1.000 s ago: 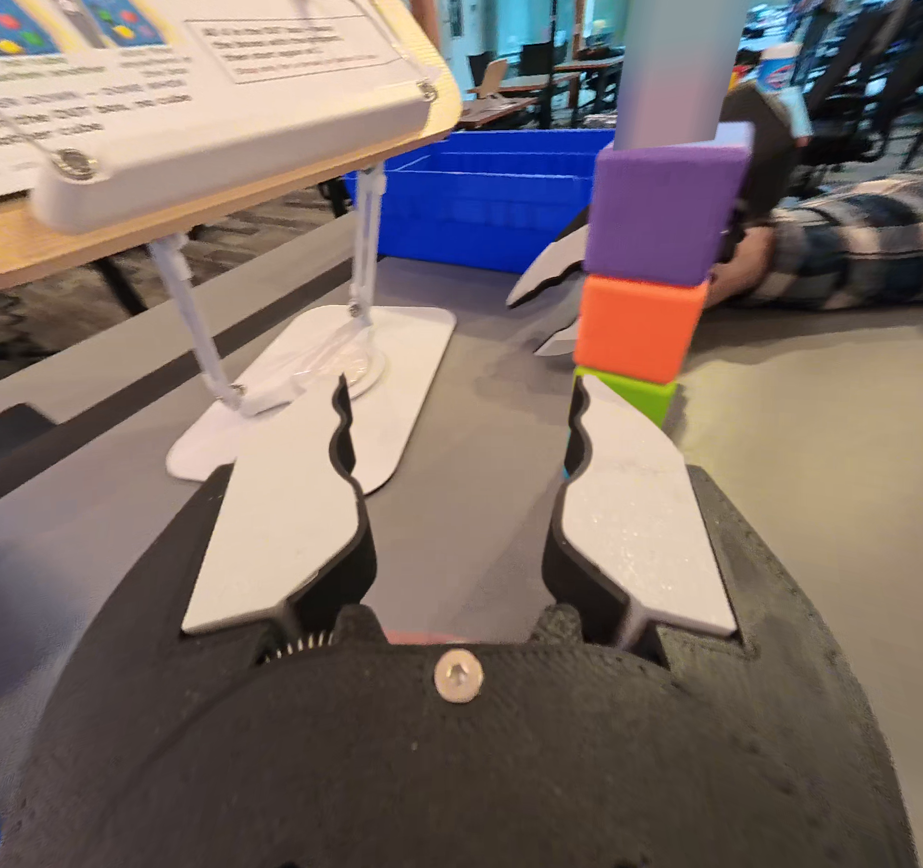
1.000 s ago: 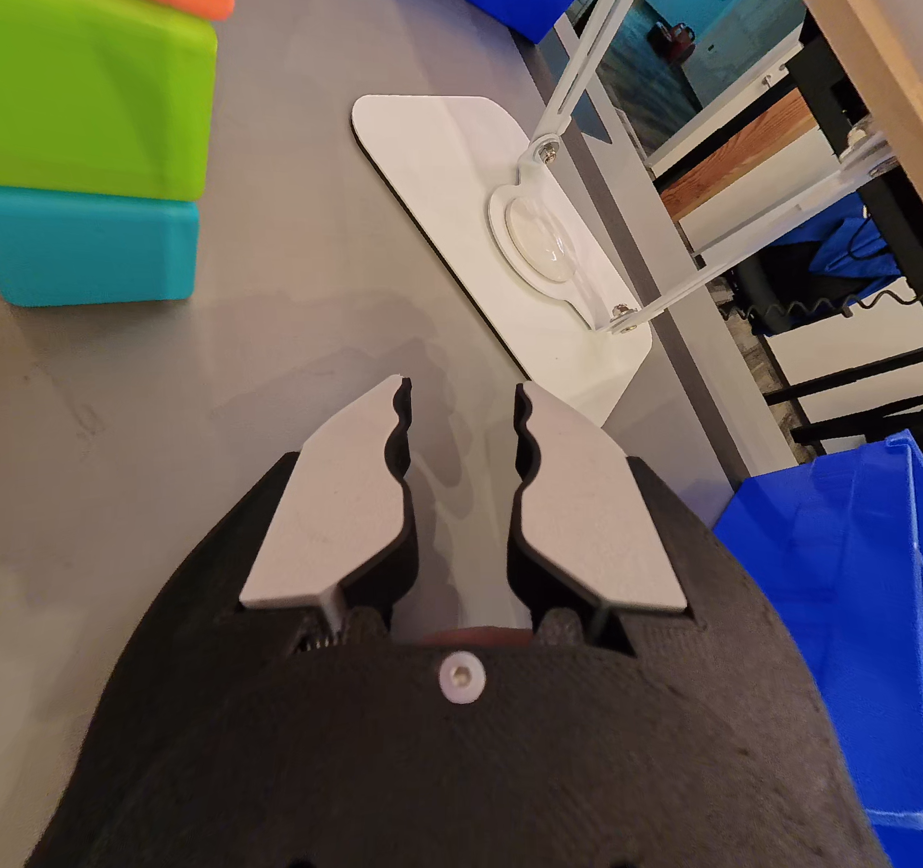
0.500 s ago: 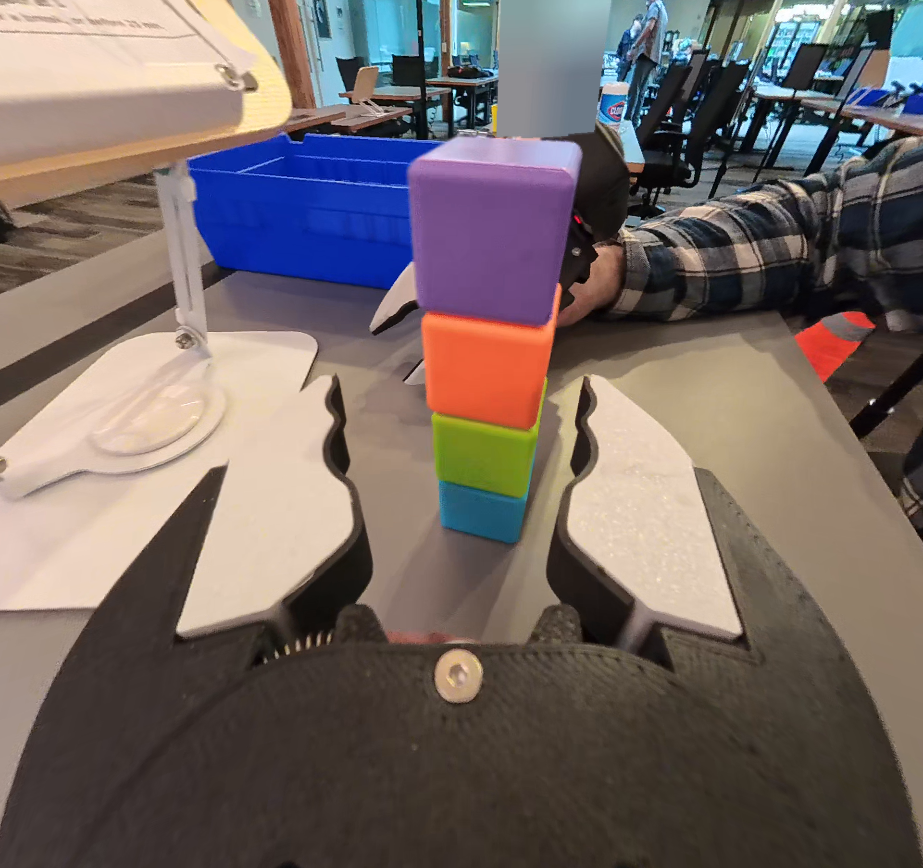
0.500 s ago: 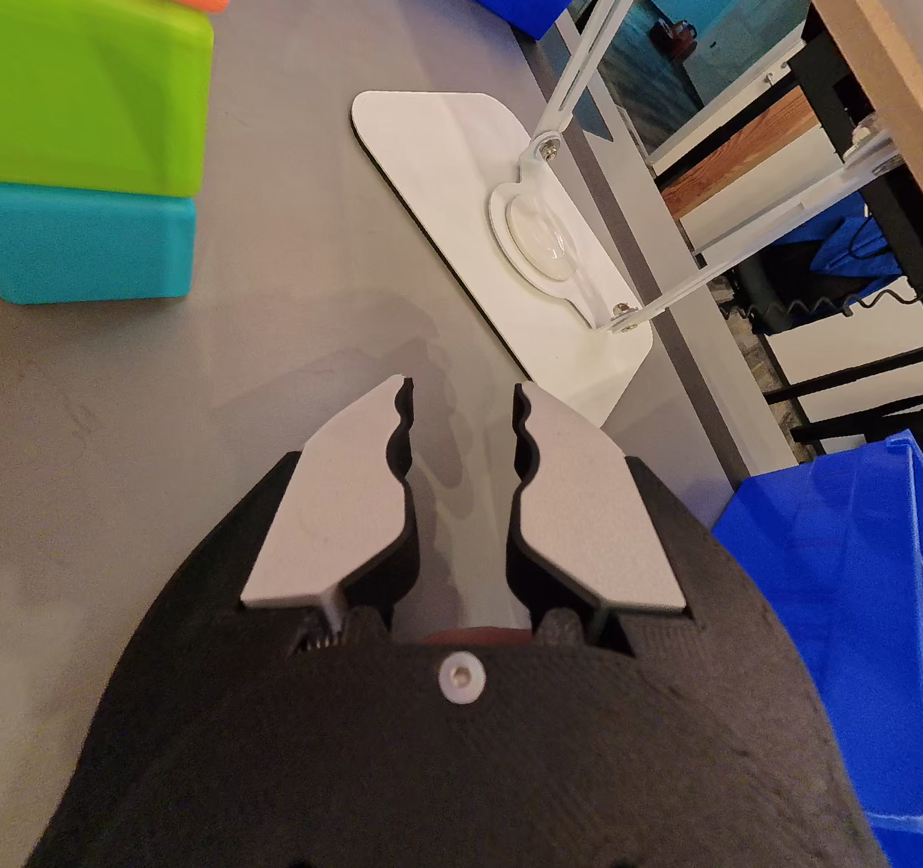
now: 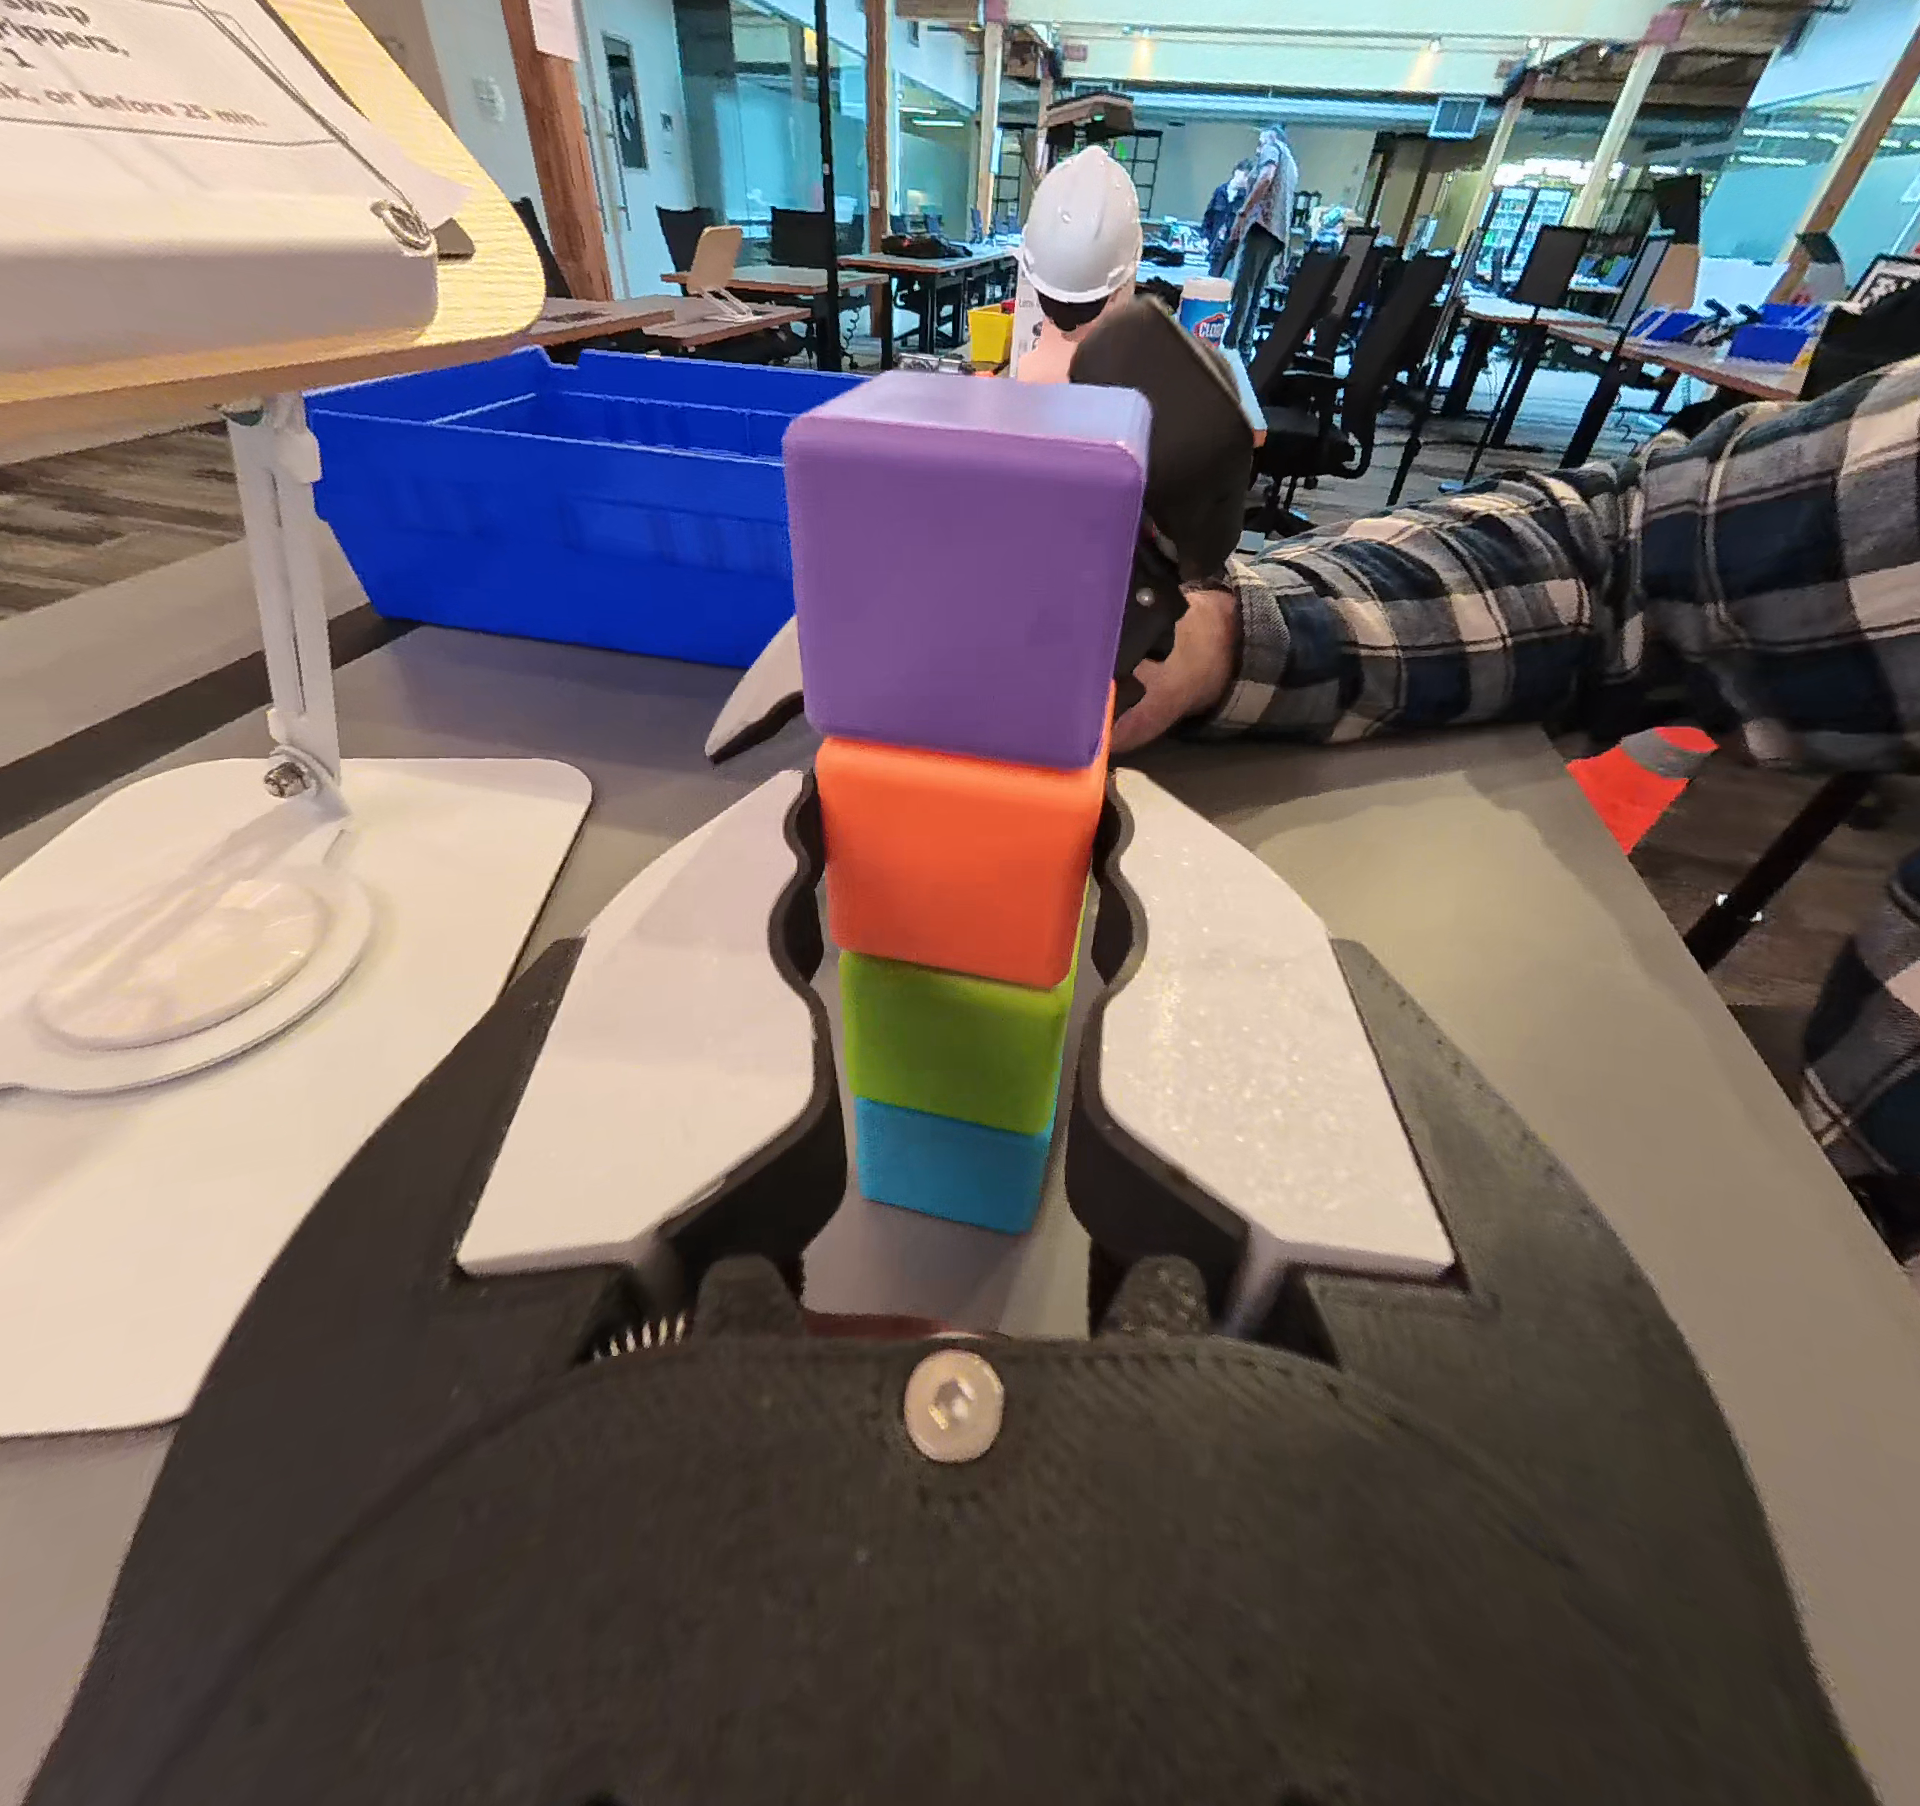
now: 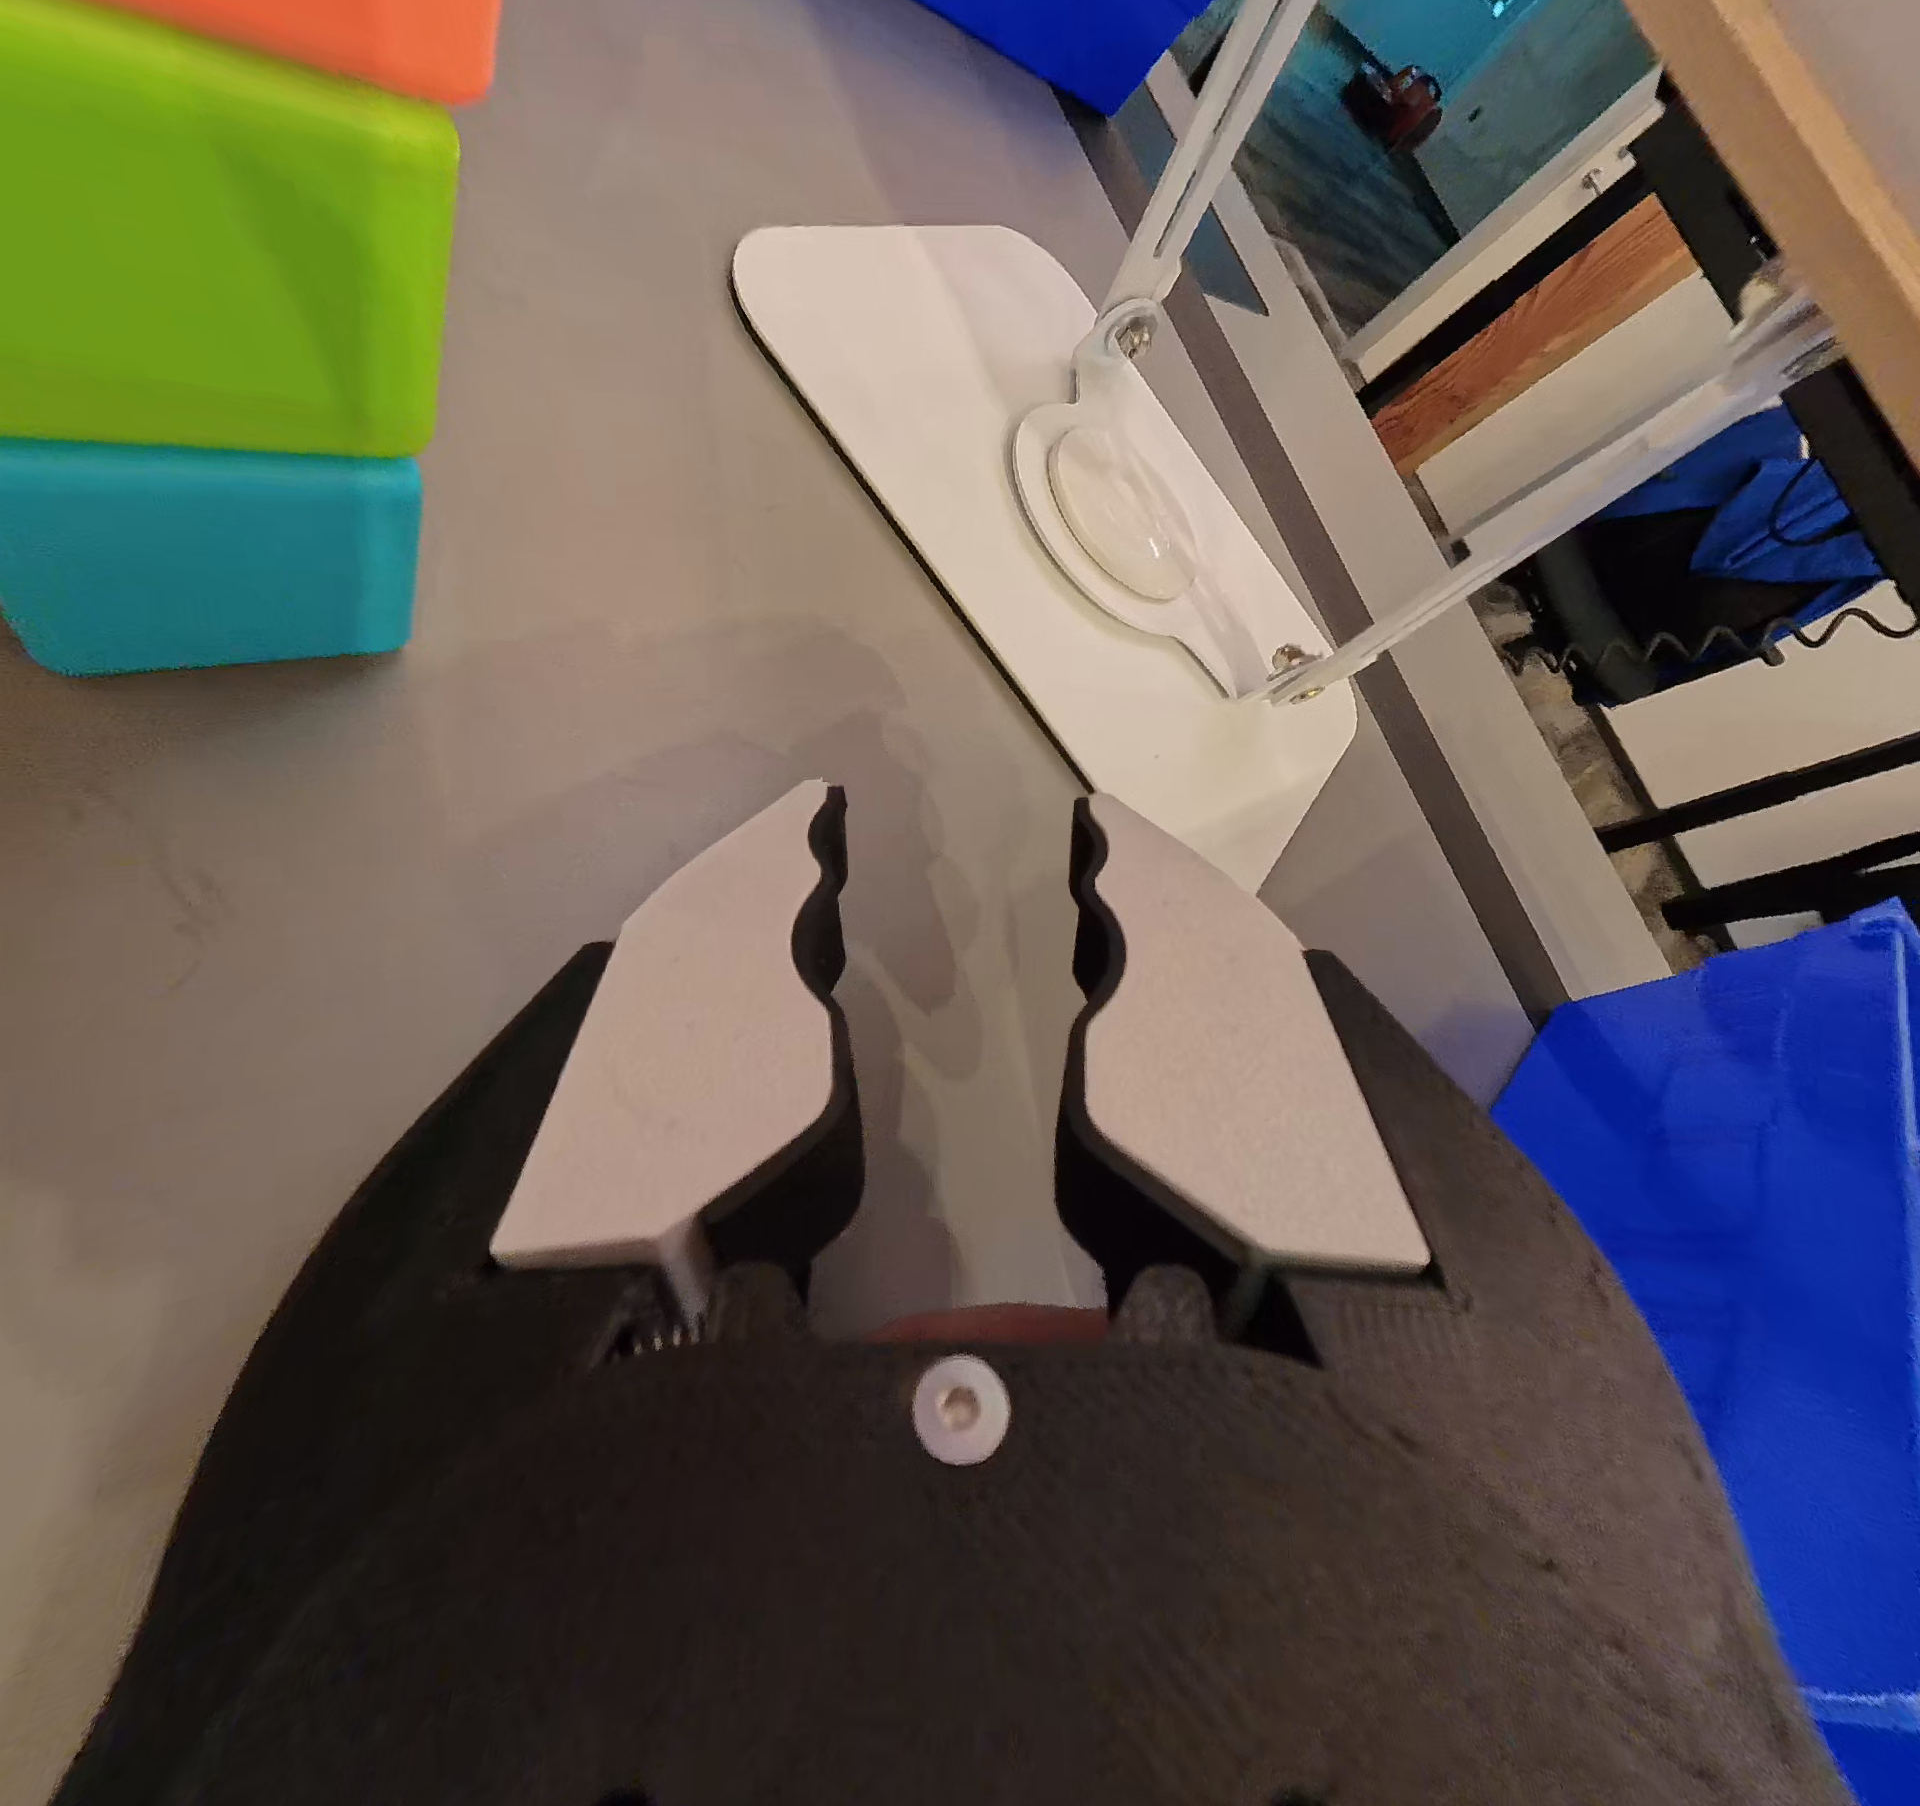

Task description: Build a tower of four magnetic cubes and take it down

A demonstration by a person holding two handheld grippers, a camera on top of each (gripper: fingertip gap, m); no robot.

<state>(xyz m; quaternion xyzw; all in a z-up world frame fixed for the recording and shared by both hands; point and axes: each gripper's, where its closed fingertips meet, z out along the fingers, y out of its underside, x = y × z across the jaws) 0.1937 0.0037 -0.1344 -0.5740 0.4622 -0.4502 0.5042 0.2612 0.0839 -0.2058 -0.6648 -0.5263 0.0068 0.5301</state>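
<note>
Now left gripper [image 5: 954,826] fingers clamp orange cube [image 5: 956,868], right gripper [image 6: 956,816] fingers apart, empty.

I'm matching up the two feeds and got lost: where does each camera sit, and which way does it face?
Left wrist view: on the left tool, level, facing the cube tower; its fingers flank the orange cube; a plaid sleeve shows beyond.
Right wrist view: on the right tool, tilted down at the grey table; own fingers, nothing between.
Shared: tower, white stand base, blue bin.
</note>
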